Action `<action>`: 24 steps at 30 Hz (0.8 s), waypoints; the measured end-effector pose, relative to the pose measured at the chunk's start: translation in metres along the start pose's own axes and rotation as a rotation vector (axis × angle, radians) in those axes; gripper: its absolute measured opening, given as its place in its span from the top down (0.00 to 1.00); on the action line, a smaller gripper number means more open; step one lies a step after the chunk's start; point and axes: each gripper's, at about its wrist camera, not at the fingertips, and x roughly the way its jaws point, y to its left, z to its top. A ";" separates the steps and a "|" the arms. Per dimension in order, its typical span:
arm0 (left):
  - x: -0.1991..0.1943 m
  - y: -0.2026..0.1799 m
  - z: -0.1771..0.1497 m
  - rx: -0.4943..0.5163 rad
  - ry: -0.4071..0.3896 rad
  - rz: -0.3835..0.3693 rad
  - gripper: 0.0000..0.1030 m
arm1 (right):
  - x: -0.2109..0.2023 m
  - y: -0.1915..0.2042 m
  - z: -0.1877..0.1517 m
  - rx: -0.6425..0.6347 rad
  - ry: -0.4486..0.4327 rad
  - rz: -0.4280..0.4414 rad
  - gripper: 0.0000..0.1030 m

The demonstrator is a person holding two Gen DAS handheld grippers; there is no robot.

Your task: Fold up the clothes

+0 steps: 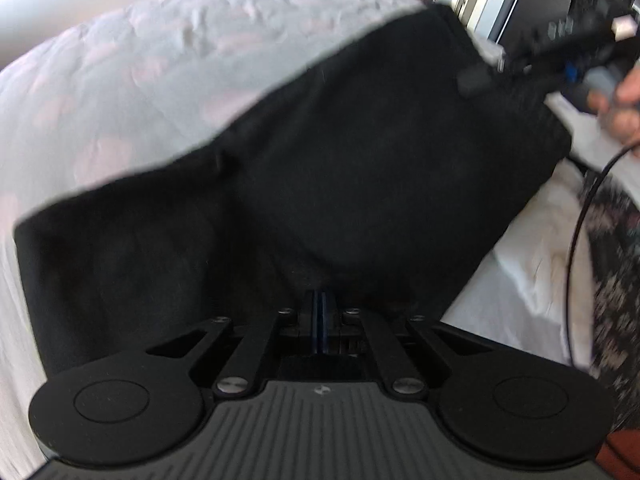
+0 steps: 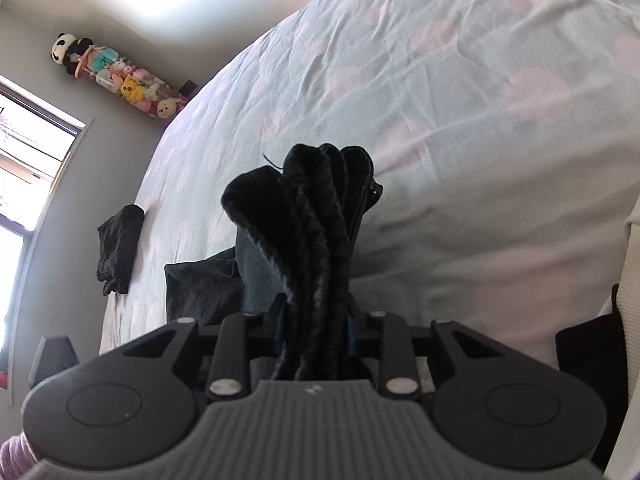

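Observation:
A black garment (image 1: 340,168) hangs stretched above the bed, filling the middle of the left wrist view. My left gripper (image 1: 320,304) is shut on its near edge, blue pads pressed together under the cloth. My right gripper (image 1: 476,78) shows at the upper right of that view, gripping the garment's far corner. In the right wrist view my right gripper (image 2: 314,320) is shut on a thick bunch of the black garment (image 2: 316,216), which stands up in folds between the fingers.
The bed (image 2: 460,100) has a pale sheet with pink blotches. A folded dark garment (image 2: 118,248) lies near the bed's left edge. Plush toys (image 2: 120,76) hang on the wall by a window. A black cable (image 1: 580,240) dangles at right beside a patterned rug.

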 end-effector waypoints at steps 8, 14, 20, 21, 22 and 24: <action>0.017 -0.007 -0.011 0.025 -0.040 0.038 1.00 | -0.003 0.036 0.000 -0.023 0.007 -0.060 0.72; -0.047 0.036 -0.029 -0.073 -0.151 0.005 1.00 | -0.012 0.088 0.001 -0.059 0.001 -0.125 0.73; -0.107 0.102 -0.054 -0.085 -0.168 0.164 0.95 | 0.003 0.169 0.002 -0.163 0.025 -0.280 0.73; -0.115 0.112 -0.058 -0.099 -0.173 0.172 0.95 | 0.008 0.184 0.002 -0.188 0.033 -0.304 0.73; -0.120 0.119 -0.061 -0.109 -0.177 0.170 0.95 | 0.014 0.200 0.001 -0.218 0.046 -0.327 0.73; -0.131 0.133 -0.068 -0.126 -0.187 0.166 0.92 | 0.028 0.231 -0.001 -0.272 0.074 -0.371 0.72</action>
